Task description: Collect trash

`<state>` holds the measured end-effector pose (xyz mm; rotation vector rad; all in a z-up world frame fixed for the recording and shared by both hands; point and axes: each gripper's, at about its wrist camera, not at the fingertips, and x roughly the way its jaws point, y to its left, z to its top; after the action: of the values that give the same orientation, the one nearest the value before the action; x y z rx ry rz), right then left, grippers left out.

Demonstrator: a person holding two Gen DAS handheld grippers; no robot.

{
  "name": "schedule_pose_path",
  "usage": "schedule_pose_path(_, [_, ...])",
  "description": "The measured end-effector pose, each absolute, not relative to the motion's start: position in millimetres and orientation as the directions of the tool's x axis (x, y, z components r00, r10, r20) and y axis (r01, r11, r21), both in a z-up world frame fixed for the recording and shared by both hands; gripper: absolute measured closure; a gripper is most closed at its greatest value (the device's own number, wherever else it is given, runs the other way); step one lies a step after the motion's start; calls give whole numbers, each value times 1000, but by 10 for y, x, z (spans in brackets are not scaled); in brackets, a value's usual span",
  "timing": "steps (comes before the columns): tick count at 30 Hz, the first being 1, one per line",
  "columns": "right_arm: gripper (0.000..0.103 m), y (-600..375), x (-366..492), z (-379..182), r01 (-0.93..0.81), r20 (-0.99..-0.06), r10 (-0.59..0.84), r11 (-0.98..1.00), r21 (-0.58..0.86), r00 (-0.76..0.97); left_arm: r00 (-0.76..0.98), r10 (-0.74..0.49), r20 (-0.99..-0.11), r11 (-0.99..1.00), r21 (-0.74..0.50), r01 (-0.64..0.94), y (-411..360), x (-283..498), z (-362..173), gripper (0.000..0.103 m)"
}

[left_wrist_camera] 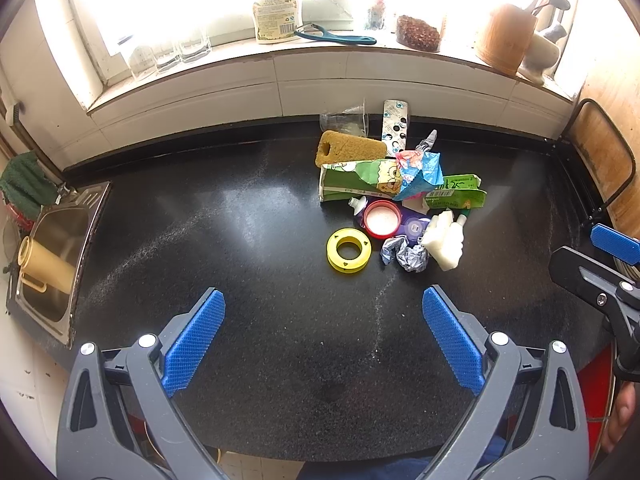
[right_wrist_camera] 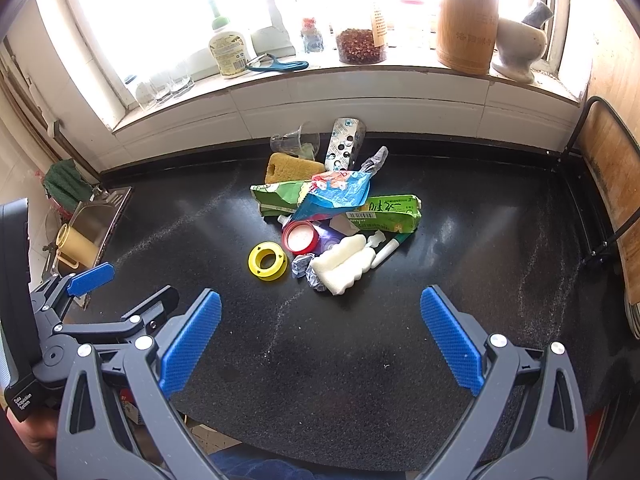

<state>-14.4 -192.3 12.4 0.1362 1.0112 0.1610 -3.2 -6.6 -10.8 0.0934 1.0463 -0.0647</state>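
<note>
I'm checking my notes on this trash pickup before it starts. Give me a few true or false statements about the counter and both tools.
1. Both tools are open and hold nothing. True: the left tool and the right tool hover over bare counter.
2. The yellow ring lies at the near left edge of the trash pile. True.
3. The blue wrapper lies under the green cartons. False: it sits on top of them.
4. The sponge lies in the sink. False: it is on the counter at the back of the pile.
5. The red lid lies beside the yellow ring. True.
</note>
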Motion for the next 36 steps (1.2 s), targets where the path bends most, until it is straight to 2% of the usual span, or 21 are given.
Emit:
schedule_pose_path(22, [6, -1998, 47, -41, -77, -844, 210, 977, 198, 493, 466, -9, -885, 993, 46, 107, -139, 141, -282, 7])
schedule_pose_path(29, [6, -2109, 312, -270, -89, -850, 223, 975, 206, 478, 427, -16, -904, 990, 45, 132, -195, 296, -584, 7])
schedule_pose_path(36, [6, -2338, 737, -612, -220, -842, 250, 962, 161, 479, 378, -41, -925, 978, 40, 204, -283, 509, -1151, 7])
